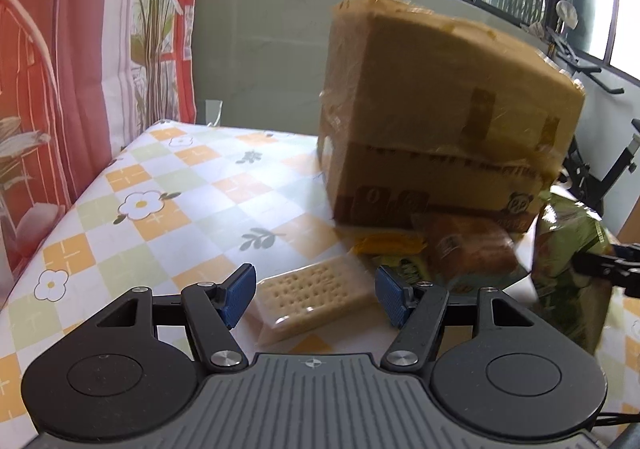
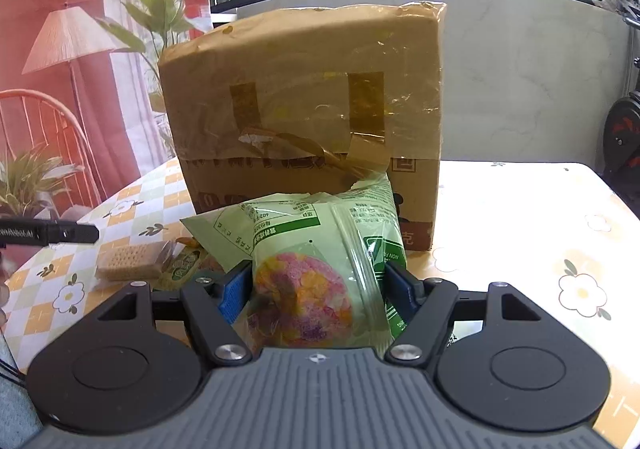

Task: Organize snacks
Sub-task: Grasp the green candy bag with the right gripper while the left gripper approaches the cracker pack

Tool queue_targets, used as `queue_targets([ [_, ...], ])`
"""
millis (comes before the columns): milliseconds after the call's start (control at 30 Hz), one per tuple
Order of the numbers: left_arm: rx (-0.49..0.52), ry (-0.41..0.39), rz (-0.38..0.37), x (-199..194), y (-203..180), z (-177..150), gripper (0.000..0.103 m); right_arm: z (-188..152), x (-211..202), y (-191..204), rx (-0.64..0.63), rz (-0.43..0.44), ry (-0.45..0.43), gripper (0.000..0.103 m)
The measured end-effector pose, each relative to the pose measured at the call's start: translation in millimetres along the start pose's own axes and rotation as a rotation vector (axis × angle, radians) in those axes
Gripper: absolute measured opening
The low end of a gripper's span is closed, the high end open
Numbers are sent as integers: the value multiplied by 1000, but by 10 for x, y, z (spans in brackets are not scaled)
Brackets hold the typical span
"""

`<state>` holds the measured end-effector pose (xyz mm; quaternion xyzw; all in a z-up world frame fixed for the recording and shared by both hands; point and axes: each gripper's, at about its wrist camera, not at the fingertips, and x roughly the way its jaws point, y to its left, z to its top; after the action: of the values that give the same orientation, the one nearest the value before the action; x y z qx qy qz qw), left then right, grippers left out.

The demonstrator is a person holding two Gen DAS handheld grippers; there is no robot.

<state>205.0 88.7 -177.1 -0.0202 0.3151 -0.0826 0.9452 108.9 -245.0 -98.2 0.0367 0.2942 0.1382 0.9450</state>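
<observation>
- Your right gripper (image 2: 316, 289) has its blue pads pressed against both sides of the green snack bag (image 2: 320, 249), so it is gripping the bag near its lower end. That keeps the bag upright and off the tablecloth, ready to be carried.
- The bag's top edge sits right in front of the taped cardboard box (image 2: 304, 121); whether they touch, you cannot tell from here.
- Your left gripper (image 1: 316, 297) is spread wide and holds nothing. Its pads flank the wrapped cracker pack (image 1: 312, 297), which lies flat on the checkered table (image 1: 168, 209), so it looks lined up for a pick across the pack's narrow width.
- Behind the cracker pack, a small pile leans against the foot of the box: an orange-brown snack packet (image 1: 468, 249) on top of a yellow wrapper (image 1: 388, 243). The left view is blurred there, so these may be more packets than two.
- The box stands closed with tape across its flap, so it probably serves as a backstop rather than a bin just now.
</observation>
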Motion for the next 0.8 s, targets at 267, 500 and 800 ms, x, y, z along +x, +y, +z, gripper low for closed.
queue_targets([
  [267, -8, 26, -45, 464, 166, 197, 67, -25, 9, -9, 2, -12, 5, 72],
  [500, -86, 62, -114, 680, 194, 106, 68, -12, 11, -5, 5, -17, 12, 72],
  [800, 0, 133, -122, 465, 80, -140, 68, -37, -11, -6, 24, -10, 6, 72],
])
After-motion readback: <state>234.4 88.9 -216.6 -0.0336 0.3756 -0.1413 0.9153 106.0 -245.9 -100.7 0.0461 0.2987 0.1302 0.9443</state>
